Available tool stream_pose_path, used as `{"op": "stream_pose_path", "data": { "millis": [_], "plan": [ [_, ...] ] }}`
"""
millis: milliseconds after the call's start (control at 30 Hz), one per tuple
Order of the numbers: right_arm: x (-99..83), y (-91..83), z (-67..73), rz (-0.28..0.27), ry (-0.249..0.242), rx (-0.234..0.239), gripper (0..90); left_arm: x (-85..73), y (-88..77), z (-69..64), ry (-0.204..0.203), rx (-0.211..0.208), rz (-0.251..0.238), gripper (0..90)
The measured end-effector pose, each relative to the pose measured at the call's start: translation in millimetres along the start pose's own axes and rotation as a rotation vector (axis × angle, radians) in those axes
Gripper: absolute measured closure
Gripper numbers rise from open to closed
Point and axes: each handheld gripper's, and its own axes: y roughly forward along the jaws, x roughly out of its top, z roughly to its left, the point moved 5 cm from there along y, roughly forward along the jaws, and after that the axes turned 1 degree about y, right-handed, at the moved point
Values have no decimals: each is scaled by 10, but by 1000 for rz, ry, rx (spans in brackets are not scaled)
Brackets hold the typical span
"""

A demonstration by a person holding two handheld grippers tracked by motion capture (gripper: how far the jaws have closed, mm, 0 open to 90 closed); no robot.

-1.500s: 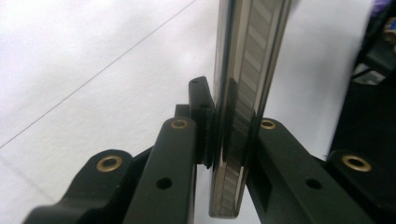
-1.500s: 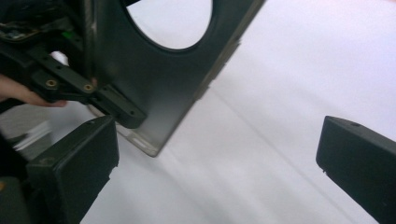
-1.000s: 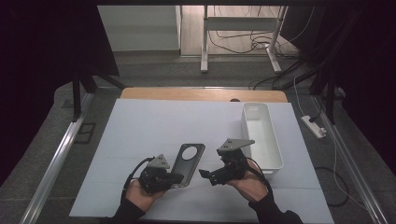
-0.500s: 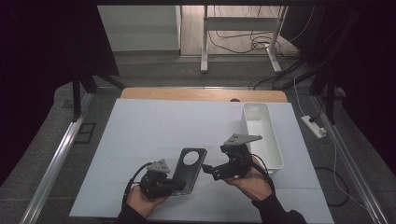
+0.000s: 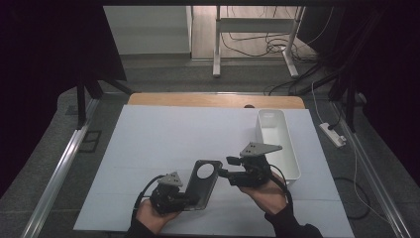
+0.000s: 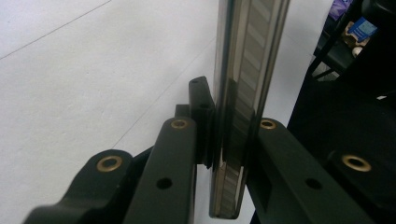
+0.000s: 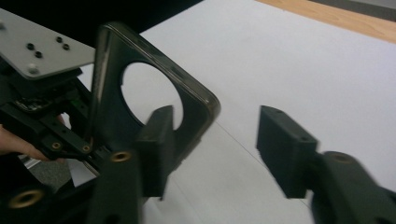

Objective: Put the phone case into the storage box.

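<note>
The left gripper [image 5: 190, 201] pinches the near end of a dark grey, flat, rounded-rectangular phone case with a large round camera hole [image 5: 203, 182]; in the left gripper view its two black jaws press flat against both faces of the case's thin glossy edge [image 6: 233, 116], with no gap showing. The case slants up off the white table surface [image 5: 173, 134], its holed end pointing away from the person and toward the right gripper [image 5: 227, 166], which sits just to the right of that end. In the right gripper view the jaws stand apart, with bare white table showing between them; they have just been closing, and nothing lies between them. The case [image 7: 154, 98] stands beside and behind the jaw on the left of that view, its rounded corner just past that jaw's tip, whether touching I cannot tell. The left gripper's grey plate and a finger of the left hand show behind it. A white rectangular plastic bin [image 5: 277, 141] stands on the table's right side, beyond the right hand [image 5: 270, 196].
</note>
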Motion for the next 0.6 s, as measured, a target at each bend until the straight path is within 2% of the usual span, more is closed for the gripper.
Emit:
{"op": "stream_pose_path", "data": {
  "millis": [100,233,433,600],
  "plan": [
    [4,2,33,-15,-17,3,588,4,2,-6,0,-9,-7,849],
    [8,4,48,-29,-25,6,657,5,13,-19,8,-19,-3,849],
    [18,-12,50,-48,-21,17,730,11,29,-35,5,-37,-13,849],
    [16,-15,48,-48,-29,9,772,12,32,-36,-1,-57,-22,849]
  ]
}}
